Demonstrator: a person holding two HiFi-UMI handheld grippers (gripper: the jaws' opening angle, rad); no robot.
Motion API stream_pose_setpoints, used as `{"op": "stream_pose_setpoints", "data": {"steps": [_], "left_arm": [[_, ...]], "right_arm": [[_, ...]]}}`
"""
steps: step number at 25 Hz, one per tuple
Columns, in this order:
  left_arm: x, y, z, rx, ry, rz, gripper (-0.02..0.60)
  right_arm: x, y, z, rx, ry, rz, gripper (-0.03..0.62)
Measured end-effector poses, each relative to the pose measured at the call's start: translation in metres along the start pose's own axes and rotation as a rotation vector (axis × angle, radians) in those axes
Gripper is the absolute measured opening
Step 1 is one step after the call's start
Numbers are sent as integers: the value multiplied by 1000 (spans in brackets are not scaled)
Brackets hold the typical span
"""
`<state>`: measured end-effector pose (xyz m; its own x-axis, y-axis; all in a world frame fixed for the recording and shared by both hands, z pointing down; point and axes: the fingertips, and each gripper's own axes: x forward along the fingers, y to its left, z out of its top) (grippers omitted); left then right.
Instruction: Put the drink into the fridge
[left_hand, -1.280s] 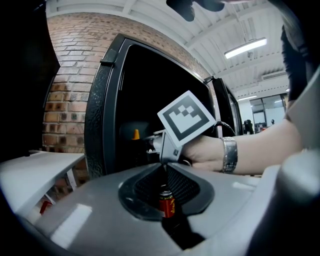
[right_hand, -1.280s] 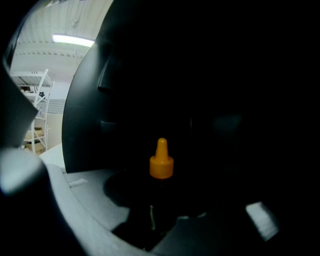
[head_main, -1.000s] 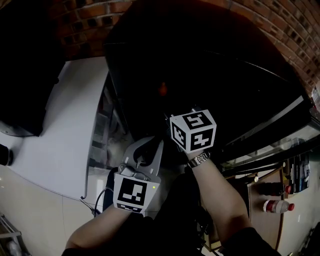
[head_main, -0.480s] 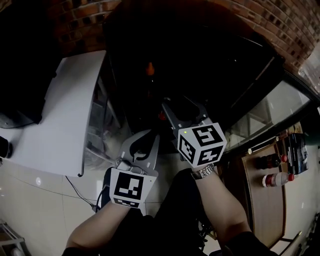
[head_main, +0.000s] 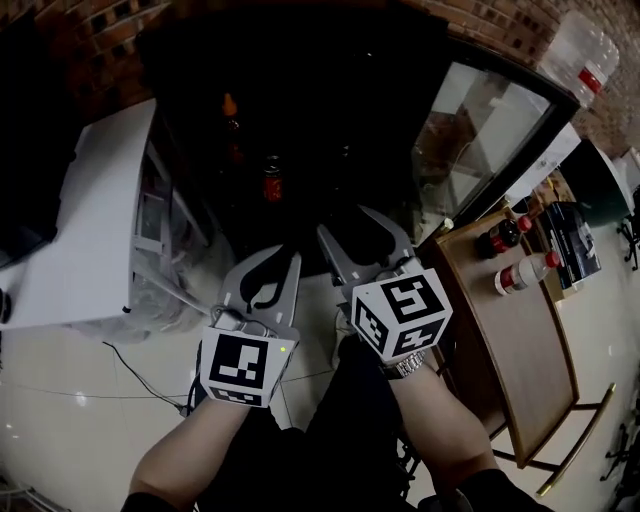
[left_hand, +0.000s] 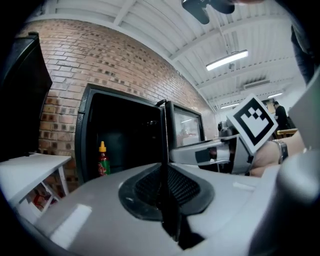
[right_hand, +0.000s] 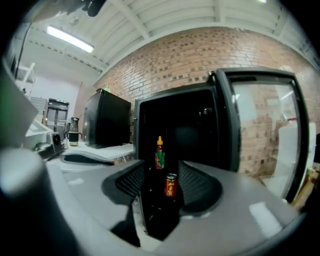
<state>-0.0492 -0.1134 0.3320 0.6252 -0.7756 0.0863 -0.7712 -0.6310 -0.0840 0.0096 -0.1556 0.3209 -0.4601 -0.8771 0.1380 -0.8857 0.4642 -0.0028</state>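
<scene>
While you hold both grippers side by side before the open fridge (head_main: 330, 120), neither of them carries anything. Your left gripper (head_main: 272, 262) has its jaws brought together: its own view shows only a thin dark slit between the ribbed pads (left_hand: 182, 185), with nothing caught in it. Your right gripper (head_main: 358, 235) sits just beside it, a little nearer the fridge, with its jaws standing apart. The gap between them is empty, and through it you look straight into the dark cabinet.

The red can (head_main: 271, 183) is already inside the fridge, standing upright on the cabinet floor. In the right gripper view it shows nearer the open front edge than the sauce bottle (right_hand: 160, 154). That sauce bottle, with its orange cap, stands upright behind it and closer to the left wall in the left gripper view. Can and bottle are apart, and neither gripper touches them.

The glass door (head_main: 480, 130) is swung wide open on the right side of the fridge. A white table (head_main: 90, 220) stands against the fridge's left side. To your right is a wooden counter (head_main: 520, 340), and two bottles (head_main: 525, 272) lie near its far edge. A brick wall (right_hand: 200, 50) runs behind the fridge.
</scene>
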Motion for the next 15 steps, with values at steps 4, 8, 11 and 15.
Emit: {"op": "stream_pose_setpoints", "data": {"steps": [4, 8, 11, 15], "left_arm": [[-8, -43, 10, -4, -29, -60, 32], [-10, -84, 21, 9, -50, -141, 32], [-6, -115, 29, 32, -61, -209, 32], [5, -143, 35, 54, -61, -272, 33]], "right_arm": [[-52, -9, -7, -3, 7, -76, 206], [-101, -24, -10, -9, 13, -166, 206], [-137, -44, -12, -5, 18, -249, 206], [-175, -77, -19, 12, 32, -356, 206]]}}
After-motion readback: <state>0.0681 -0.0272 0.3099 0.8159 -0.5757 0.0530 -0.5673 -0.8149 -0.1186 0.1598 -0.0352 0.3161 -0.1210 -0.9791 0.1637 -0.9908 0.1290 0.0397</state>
